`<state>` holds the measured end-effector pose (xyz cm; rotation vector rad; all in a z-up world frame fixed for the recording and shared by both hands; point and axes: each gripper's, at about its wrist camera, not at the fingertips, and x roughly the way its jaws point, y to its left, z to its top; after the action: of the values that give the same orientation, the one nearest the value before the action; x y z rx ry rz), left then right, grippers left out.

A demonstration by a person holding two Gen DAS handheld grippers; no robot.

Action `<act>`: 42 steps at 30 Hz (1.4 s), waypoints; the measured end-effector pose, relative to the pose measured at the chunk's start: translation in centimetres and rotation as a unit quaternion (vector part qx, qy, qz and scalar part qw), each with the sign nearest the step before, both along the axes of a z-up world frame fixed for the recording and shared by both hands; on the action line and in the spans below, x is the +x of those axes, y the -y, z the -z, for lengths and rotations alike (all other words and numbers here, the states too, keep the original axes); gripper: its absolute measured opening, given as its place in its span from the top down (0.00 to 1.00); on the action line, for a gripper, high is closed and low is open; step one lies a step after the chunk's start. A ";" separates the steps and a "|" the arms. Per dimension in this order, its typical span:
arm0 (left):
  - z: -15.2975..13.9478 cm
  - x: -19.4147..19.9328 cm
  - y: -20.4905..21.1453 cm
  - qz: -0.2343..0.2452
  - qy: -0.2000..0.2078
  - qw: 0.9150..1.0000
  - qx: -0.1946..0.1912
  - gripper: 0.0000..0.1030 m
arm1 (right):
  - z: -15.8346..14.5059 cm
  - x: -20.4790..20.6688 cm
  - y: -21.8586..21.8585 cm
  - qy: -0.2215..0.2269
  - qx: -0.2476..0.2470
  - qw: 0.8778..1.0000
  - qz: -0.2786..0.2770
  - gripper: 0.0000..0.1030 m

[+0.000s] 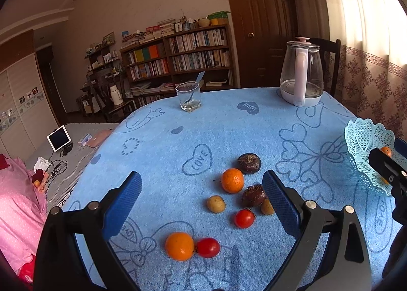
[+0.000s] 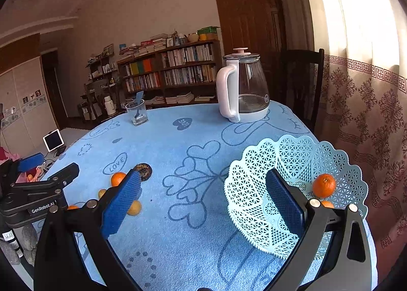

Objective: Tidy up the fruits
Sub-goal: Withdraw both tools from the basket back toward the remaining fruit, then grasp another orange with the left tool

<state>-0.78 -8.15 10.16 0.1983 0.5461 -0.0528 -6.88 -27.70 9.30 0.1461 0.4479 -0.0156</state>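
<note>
Nearest my wide-open, empty left tool (image 1: pixel 202 204): orange (image 1: pixel 179 246) just below its fingers; basket (image 1: pixel 366 153) sits far right.

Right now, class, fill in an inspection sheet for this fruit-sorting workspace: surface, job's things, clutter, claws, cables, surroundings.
Surface: table under a blue towel cloth printed with hearts and LOVE.
Job's things: pale blue lattice basket at the table's right side, holding an orange with another partly hidden below it. Loose on the cloth: two oranges, two red tomatoes, two dark brown fruits, two small tan fruits.
Clutter: glass with spoon; glass kettle.
Claws: left claw open above the loose fruit, empty; right claw open, empty, one finger inside the basket.
Cables: dark cords on the grey surface left of the table.
Surroundings: bookshelf, door, curtain, tablet.
</note>
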 end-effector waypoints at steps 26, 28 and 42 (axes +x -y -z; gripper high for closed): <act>2.5 1.8 -8.5 -0.024 -0.105 0.990 -0.092 0.08 | 2.0 0.8 -3.8 -0.034 -0.044 0.997 -0.058 0.03; 2.8 1.8 -9.4 -0.025 -0.118 0.987 -0.106 0.08 | 2.1 0.8 -4.0 -0.036 -0.047 0.996 -0.061 0.03; 6.4 1.6 -9.3 0.016 -0.201 0.968 -0.149 0.36 | 2.9 1.2 -4.2 -0.053 -0.048 0.995 -0.068 0.03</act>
<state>0.86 1.12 3.75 -0.1009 0.9300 -0.2085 -5.64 -23.46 6.36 0.0204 0.5618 0.0899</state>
